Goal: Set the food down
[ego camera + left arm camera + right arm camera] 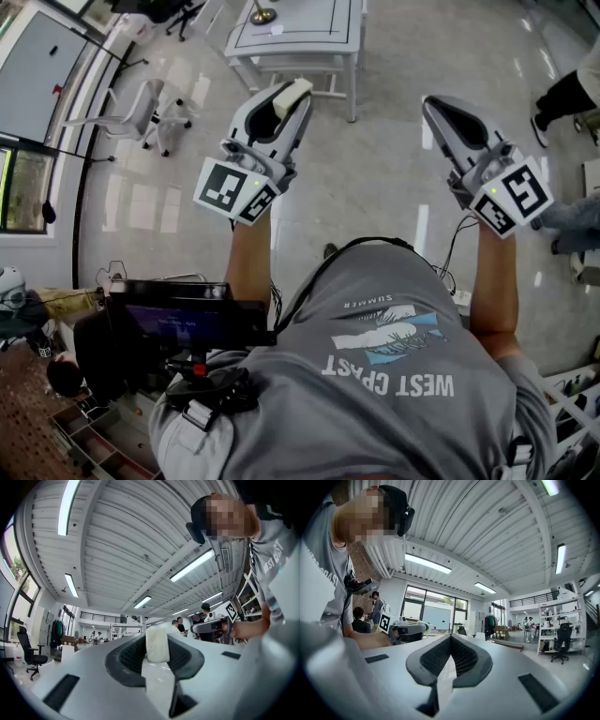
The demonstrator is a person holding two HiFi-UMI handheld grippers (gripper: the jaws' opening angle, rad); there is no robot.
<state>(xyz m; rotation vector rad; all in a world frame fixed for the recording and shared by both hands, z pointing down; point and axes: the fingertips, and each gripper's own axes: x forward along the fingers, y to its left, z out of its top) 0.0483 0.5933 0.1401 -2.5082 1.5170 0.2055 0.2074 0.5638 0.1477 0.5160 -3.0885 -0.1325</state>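
Note:
A pale cream block of food (pixel 157 644) stands between the jaws of my left gripper (pixel 158 652), and the dark pads press on both its sides. In the head view the same food (pixel 293 96) sticks out at the tip of the left gripper (pixel 284 105), which is held up at chest height over the floor. My right gripper (pixel 434 106) is held up beside it, apart from the food. In the right gripper view the right gripper (pixel 450 640) has its tips together with nothing between them. Both gripper views look up toward the ceiling.
A white table (pixel 300 42) stands ahead on the glossy floor, with an office chair (pixel 142 114) to its left. A dark screen device (pixel 183 319) sits at my lower left. A person's leg (pixel 562 98) is at the right edge. Other people stand far off.

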